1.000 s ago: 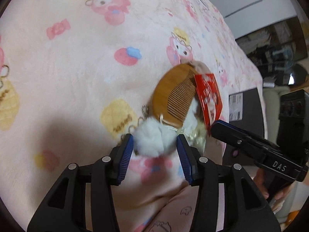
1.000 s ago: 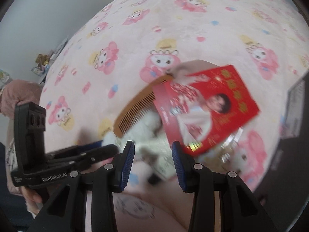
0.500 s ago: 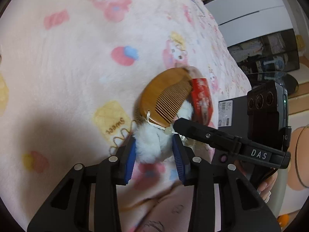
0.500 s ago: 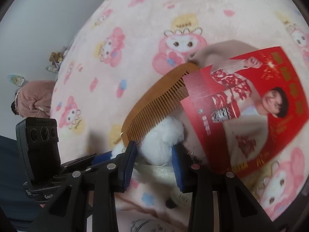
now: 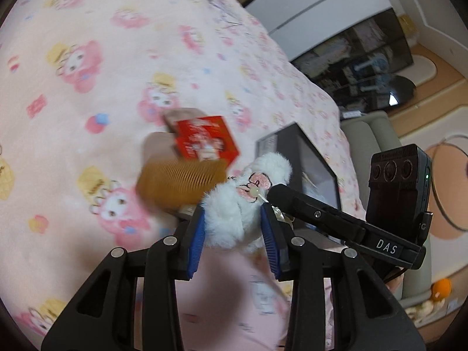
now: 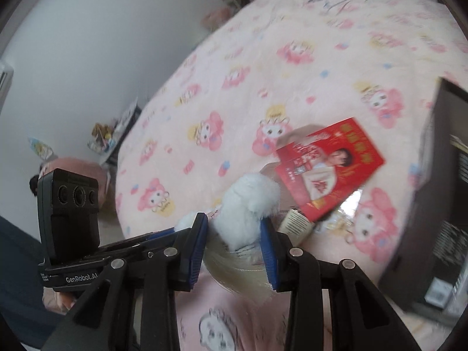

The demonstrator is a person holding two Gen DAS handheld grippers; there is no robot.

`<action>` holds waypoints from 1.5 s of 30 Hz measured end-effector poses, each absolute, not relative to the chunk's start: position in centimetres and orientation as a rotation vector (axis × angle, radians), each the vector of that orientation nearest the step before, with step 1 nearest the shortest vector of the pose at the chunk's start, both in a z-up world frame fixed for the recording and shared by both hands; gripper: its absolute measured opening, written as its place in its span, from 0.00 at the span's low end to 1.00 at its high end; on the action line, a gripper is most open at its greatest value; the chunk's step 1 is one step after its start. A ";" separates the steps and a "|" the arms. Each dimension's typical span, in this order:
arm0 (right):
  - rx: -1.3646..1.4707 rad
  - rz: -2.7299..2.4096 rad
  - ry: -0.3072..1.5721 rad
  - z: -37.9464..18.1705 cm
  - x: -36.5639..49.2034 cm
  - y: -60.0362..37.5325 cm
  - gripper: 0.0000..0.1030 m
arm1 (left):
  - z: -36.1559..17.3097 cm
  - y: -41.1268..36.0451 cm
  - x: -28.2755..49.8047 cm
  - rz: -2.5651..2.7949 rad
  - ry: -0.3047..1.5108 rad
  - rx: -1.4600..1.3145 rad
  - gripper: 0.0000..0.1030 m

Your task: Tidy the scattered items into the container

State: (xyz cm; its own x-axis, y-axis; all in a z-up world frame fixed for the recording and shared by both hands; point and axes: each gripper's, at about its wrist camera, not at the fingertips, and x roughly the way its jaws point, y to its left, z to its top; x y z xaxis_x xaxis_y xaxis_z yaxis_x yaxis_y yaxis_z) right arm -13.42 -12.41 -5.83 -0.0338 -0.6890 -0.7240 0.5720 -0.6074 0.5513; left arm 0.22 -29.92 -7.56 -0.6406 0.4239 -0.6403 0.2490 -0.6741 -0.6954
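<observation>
Plush [image 5: 242, 204] clamped in left gripper [image 5: 232, 234], off the blanket [image 5: 87, 87]; box [image 5: 295, 152] just beyond.
Right gripper [image 6: 234, 235] closed on its tassel; judged light, soft, compressible; body grip appeared sound.

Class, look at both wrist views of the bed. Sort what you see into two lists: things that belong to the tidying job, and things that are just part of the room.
Belongs to the job:
white plush toy, held between both grippers
wooden comb
red packet
black box, probably the container

Just lying about:
pink blanket
grey sofa
orange object on the floor
</observation>
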 end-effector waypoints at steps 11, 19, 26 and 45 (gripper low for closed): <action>1.316 -1.871 -0.274 -3.6 -11.8 -4.3 0.31 | -5.0 -23.2 0.2 2.428 -1.115 -1.298 0.36; 1.330 -1.891 -0.362 -4.5 -10.3 0.7 0.31 | -4.9 -18.0 0.3 2.373 -1.057 -1.371 0.35; 1.382 -2.019 -0.456 -5.8 -8.7 8.2 0.31 | -6.4 -9.7 -2.3 2.241 -0.878 -1.490 0.36; 1.586 -2.145 -0.582 -14.0 -9.5 18.7 0.31 | -12.0 -3.2 -5.1 2.294 -0.663 -1.786 0.36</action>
State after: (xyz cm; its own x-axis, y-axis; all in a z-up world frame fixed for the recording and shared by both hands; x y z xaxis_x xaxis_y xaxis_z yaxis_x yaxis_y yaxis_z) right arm -9.54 18.69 -13.96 -0.2695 -0.5514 -0.7895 0.0766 -0.8295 0.5532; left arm -5.13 -3.18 -11.98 -0.2744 0.3874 -0.8801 0.1422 -0.8888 -0.4356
